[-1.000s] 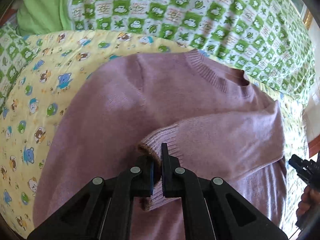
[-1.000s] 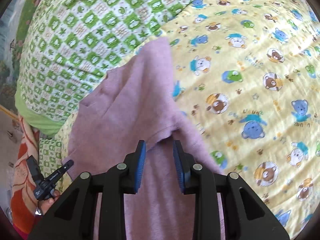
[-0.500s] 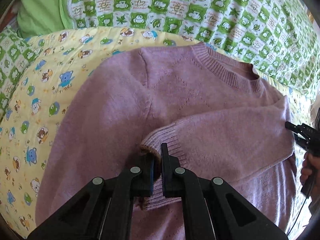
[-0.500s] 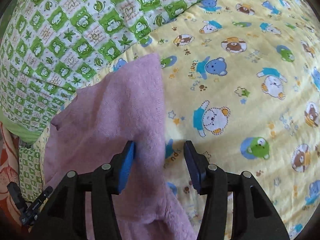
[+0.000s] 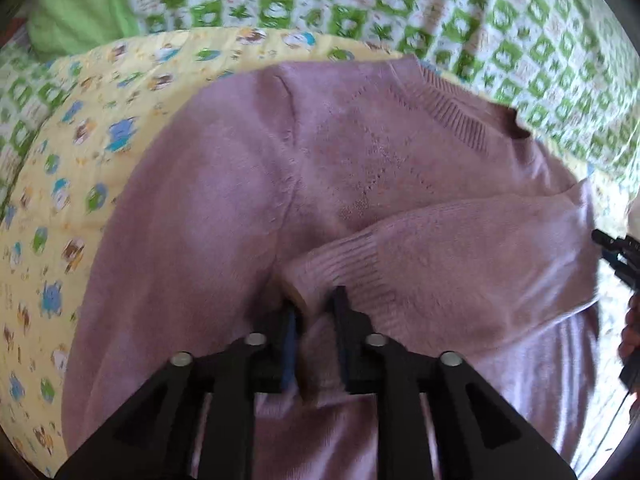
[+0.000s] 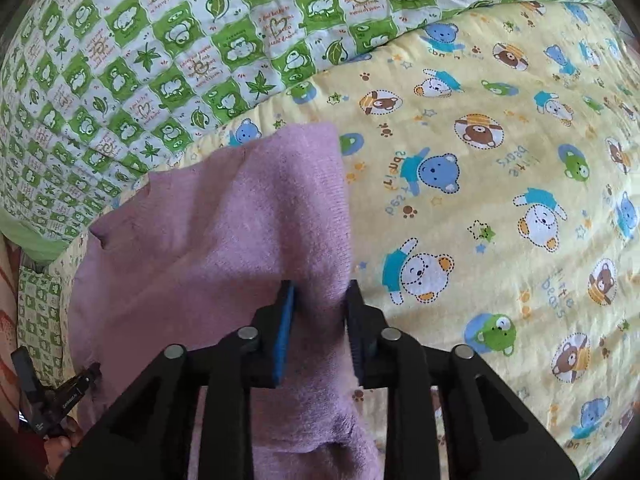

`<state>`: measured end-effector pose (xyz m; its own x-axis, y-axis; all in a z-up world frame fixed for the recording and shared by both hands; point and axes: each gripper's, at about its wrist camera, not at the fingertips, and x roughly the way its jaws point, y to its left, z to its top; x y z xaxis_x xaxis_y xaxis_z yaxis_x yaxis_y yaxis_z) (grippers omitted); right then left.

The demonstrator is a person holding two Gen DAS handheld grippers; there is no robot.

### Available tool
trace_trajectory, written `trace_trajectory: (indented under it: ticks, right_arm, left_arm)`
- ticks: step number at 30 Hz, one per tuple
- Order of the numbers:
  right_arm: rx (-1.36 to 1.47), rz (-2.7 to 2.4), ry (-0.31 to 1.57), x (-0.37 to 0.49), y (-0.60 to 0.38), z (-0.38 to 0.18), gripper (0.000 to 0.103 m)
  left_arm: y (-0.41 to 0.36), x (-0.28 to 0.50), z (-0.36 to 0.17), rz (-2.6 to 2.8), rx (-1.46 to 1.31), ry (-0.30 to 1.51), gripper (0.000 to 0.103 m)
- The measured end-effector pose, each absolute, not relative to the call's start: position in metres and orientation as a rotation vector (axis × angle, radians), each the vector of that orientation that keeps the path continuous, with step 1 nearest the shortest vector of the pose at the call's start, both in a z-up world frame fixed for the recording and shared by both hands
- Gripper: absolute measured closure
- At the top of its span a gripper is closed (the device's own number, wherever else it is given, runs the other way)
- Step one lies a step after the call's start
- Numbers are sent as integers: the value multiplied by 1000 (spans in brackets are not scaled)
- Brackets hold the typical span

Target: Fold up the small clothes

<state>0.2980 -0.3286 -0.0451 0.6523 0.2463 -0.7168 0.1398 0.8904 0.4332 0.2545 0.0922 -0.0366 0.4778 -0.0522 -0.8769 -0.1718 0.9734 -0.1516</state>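
Note:
A small mauve knit sweater (image 5: 248, 184) lies front-up on a yellow bear-print quilt (image 5: 60, 184). One sleeve is folded across the chest, its ribbed cuff (image 5: 344, 264) just ahead of my left gripper (image 5: 316, 312), whose jaws stand slightly apart around the cuff's edge. In the right wrist view the sweater's folded side (image 6: 280, 208) runs between the fingers of my right gripper (image 6: 320, 300), whose jaws are apart with knit between them. The right gripper also shows at the left wrist view's right edge (image 5: 616, 252).
A green-and-white checked quilt (image 6: 160, 60) lies behind the yellow one; a plain green cushion (image 5: 80, 12) sits at the far left. The yellow quilt (image 6: 500, 200) stretches to the right of the sweater. The other hand-held gripper (image 6: 52, 400) shows low left.
My left gripper's jaws have opened slightly at the sleeve cuff. My right gripper has moved along the sweater's side, widened, then narrowed around the folded edge.

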Motion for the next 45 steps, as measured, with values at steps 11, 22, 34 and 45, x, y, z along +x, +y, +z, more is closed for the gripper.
trace_trajectory:
  ticks: [11,22,34,45]
  right_arm:
    - [474,219,791,219,-268,-19,56]
    - [466,317,878,183,-211,-39,56]
    - [420,393,888,162,-174,-34,56]
    - [465,336,872,155,-211,-39,56]
  left_arm:
    - [129,102,-11,209,-515,1037,53]
    - [170,-15,-12,382,-566,1078,30]
    - [156,34,-6,289,-436,1030,96]
    - [-16,181,60,-146,-206,921,96]
